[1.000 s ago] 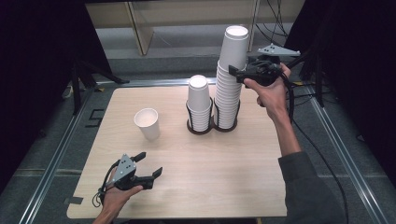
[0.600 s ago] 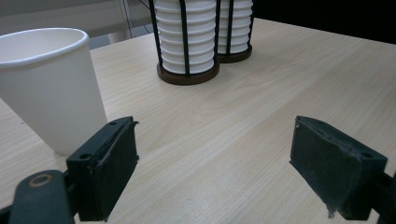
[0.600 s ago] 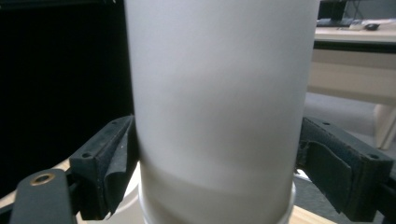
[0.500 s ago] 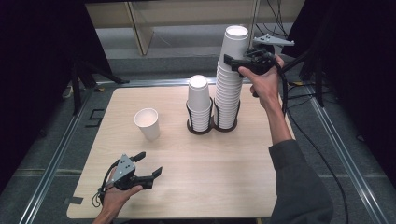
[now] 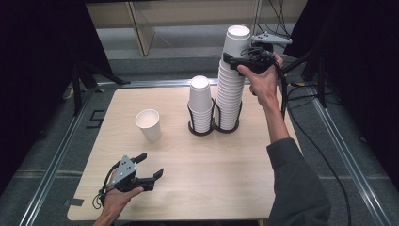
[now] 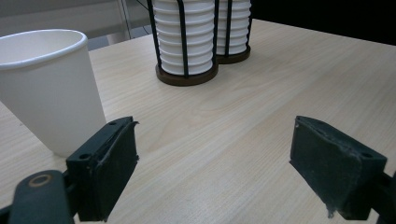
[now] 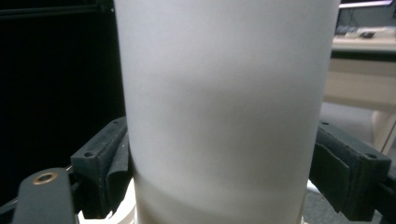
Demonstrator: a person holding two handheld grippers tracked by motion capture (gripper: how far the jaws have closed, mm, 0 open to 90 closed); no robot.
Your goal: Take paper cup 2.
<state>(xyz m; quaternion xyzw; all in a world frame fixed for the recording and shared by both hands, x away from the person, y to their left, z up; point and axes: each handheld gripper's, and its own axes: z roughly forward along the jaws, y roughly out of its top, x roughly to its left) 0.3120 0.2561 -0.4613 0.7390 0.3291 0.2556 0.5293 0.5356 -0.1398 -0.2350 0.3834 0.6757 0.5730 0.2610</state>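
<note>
A tall stack of white paper cups (image 5: 230, 89) and a shorter stack (image 5: 200, 101) stand in a black wire holder (image 5: 205, 132) at the back of the wooden table (image 5: 211, 179). My right gripper (image 5: 233, 55) reaches in from the right at the tall stack's top. Its jaws flank the top cup (image 7: 224, 93), with the pads (image 7: 109, 158) against both sides. A single cup (image 5: 149, 124) stands upright at the left. Near the front edge my left gripper (image 5: 150, 165) rests low over the table, open, nothing between its jaws (image 6: 215, 163); that single cup (image 6: 46, 88) is just beyond its left jaw.
Metal rails run along the table's left and right sides (image 5: 51, 169). A cable (image 5: 324, 155) trails from the right gripper over the right side. Bare wood lies between the left gripper and the holder (image 6: 187, 77).
The right hand has shifted a little left and up along the tall stack, bringing its jaws around the top cup. The left hand has stayed in place.
</note>
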